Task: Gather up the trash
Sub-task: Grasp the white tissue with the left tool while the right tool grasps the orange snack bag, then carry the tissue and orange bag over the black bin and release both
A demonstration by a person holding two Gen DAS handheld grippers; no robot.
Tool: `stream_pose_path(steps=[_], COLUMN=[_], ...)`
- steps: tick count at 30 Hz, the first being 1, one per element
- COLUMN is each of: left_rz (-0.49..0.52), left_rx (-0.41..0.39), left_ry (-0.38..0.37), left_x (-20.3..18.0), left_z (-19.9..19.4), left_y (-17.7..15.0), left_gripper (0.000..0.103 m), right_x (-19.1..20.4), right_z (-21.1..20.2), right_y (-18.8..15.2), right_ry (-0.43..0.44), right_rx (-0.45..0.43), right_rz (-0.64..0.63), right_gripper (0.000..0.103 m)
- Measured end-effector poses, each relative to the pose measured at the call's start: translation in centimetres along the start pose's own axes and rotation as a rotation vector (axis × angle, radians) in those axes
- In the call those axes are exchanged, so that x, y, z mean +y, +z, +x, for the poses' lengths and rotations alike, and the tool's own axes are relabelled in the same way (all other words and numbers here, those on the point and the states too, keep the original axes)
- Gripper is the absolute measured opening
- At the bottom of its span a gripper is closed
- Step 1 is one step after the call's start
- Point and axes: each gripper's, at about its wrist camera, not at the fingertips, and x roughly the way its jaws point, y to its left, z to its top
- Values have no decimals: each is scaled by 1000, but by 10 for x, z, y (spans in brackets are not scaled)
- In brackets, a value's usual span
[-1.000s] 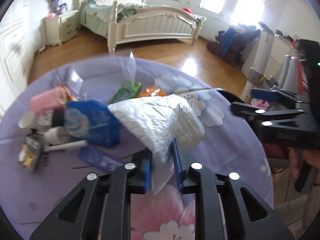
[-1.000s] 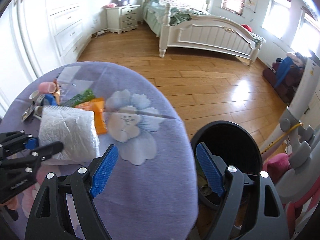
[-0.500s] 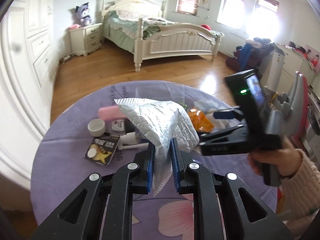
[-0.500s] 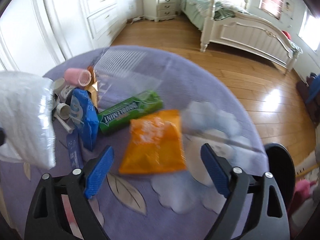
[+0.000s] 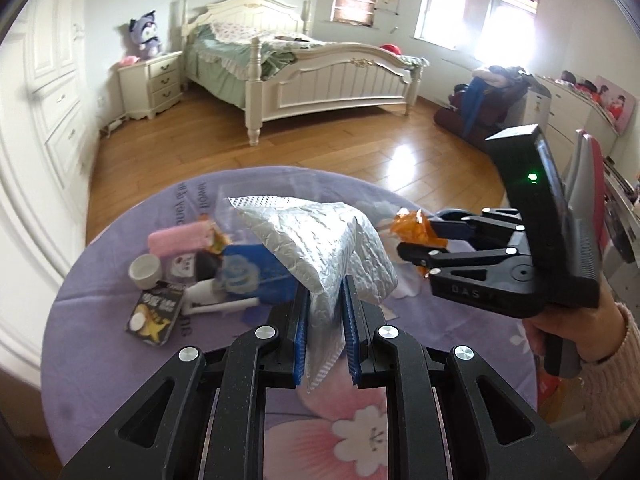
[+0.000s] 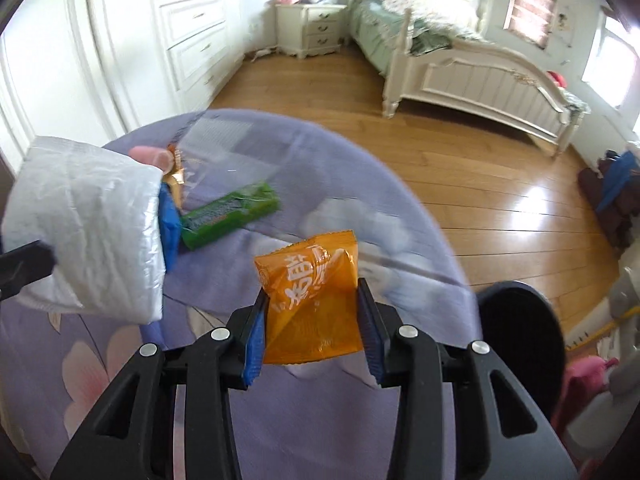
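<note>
A crinkly white bag (image 5: 320,248) is pinched between the blue pads of the left gripper (image 5: 324,320), low in the middle of the left wrist view, and it is held up off the round purple table (image 5: 100,352). In the right wrist view the same white bag (image 6: 88,228) is seen at the left edge. An orange snack packet (image 6: 316,296) is squeezed between the blue pads of the right gripper (image 6: 312,336), at the lower middle of that view; its jaws have just been closing, and the packet is between them, bent by the squeeze. In the left wrist view the right gripper (image 5: 416,240) is seen at the right side, held by a hand (image 5: 576,332) in a pale knitted sleeve. More trash is left on the table: a green gum pack (image 6: 228,216) in the middle left of the right wrist view, and a blue packet (image 5: 260,276), a pink roll (image 5: 178,236), a small white cup (image 5: 144,272) and a black packet with a yellow star (image 5: 154,312) at the left of the left wrist view. A dark round bin (image 6: 520,328) is seen at the lower right, beside the table.
</note>
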Motion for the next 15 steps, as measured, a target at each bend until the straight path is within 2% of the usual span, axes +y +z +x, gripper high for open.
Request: stream_pose_path(steps=[8,15], left_rz=[97,200], left_rx=[0,21], left_ry=[-89,-191], left_x=[-68,-140], left_z=[23,59], left_y=[22,40], left_gripper=[17,17], right_x=[-73,-141], right_z=[-25,-35], right_y=[-36,-67], right_ry=[-122,-218], right_rx=[2,26], right_rz=[114,240], right_gripper=[40,40])
